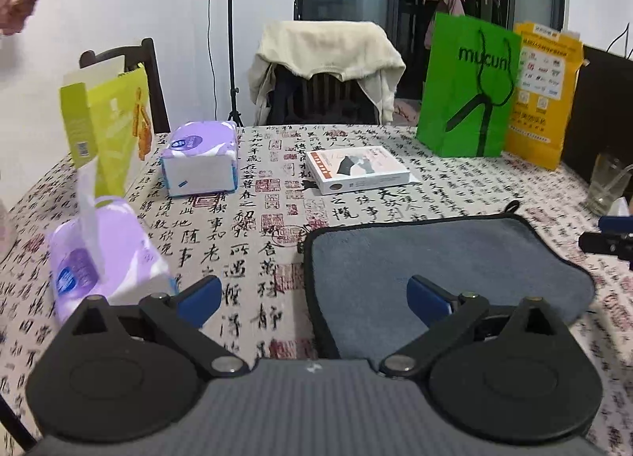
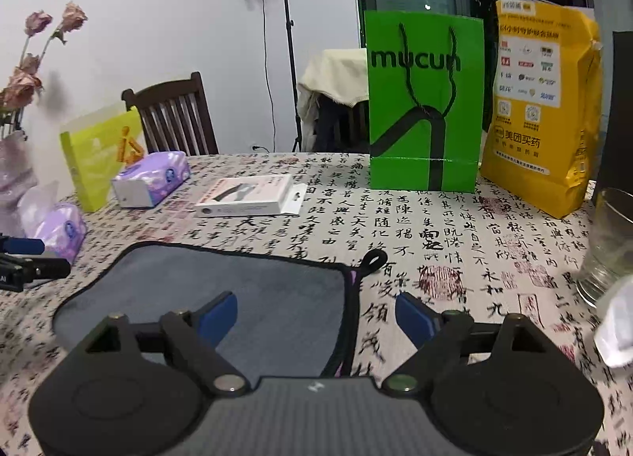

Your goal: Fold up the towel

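Observation:
A grey towel (image 1: 435, 254) with black edging lies on the calligraphy tablecloth, folded over, with a black hanging loop at its far right corner (image 2: 374, 260). My left gripper (image 1: 314, 295) is open and empty, astride the towel's near left edge. My right gripper (image 2: 316, 315) is open and empty, astride the towel's (image 2: 253, 293) near right edge. The right gripper's tip shows at the right border of the left wrist view (image 1: 611, 236). The left gripper's tip shows at the left border of the right wrist view (image 2: 27, 258).
Two purple tissue packs (image 1: 107, 254) (image 1: 201, 157), a yellow-green box (image 1: 107, 127) and a white box (image 1: 356, 169) lie left and behind. A green bag (image 2: 425, 99) and yellow bag (image 2: 546, 111) stand at the back. A glass (image 2: 609, 242) stands right.

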{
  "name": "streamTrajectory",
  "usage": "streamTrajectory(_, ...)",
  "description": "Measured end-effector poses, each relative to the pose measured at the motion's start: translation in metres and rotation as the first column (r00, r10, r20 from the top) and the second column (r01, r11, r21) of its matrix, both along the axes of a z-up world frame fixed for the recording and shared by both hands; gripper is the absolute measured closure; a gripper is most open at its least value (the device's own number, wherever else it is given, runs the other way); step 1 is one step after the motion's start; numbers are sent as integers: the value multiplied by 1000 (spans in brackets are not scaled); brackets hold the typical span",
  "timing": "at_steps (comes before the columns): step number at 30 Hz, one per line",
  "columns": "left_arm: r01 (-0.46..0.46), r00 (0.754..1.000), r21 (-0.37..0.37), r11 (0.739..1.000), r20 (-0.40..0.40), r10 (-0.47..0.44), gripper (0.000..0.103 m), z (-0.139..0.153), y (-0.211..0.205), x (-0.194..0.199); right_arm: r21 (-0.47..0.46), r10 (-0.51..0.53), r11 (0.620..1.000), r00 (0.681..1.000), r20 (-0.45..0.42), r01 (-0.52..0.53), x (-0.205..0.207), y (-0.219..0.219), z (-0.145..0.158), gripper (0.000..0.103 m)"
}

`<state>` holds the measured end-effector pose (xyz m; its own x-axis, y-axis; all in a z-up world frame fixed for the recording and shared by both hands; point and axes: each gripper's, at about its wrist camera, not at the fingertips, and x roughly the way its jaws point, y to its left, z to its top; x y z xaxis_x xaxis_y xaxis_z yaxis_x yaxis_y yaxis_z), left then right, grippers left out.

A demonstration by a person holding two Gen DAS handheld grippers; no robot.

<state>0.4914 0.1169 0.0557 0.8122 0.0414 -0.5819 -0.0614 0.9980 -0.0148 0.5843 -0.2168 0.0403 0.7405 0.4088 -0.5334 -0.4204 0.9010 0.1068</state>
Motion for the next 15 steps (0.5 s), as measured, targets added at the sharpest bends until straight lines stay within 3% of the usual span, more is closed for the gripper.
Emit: streamTrajectory(15, 11, 999, -10, 1000, 45, -11, 1, 13, -19, -89, 10, 11, 1000, 999, 47, -11, -92, -12, 17, 14)
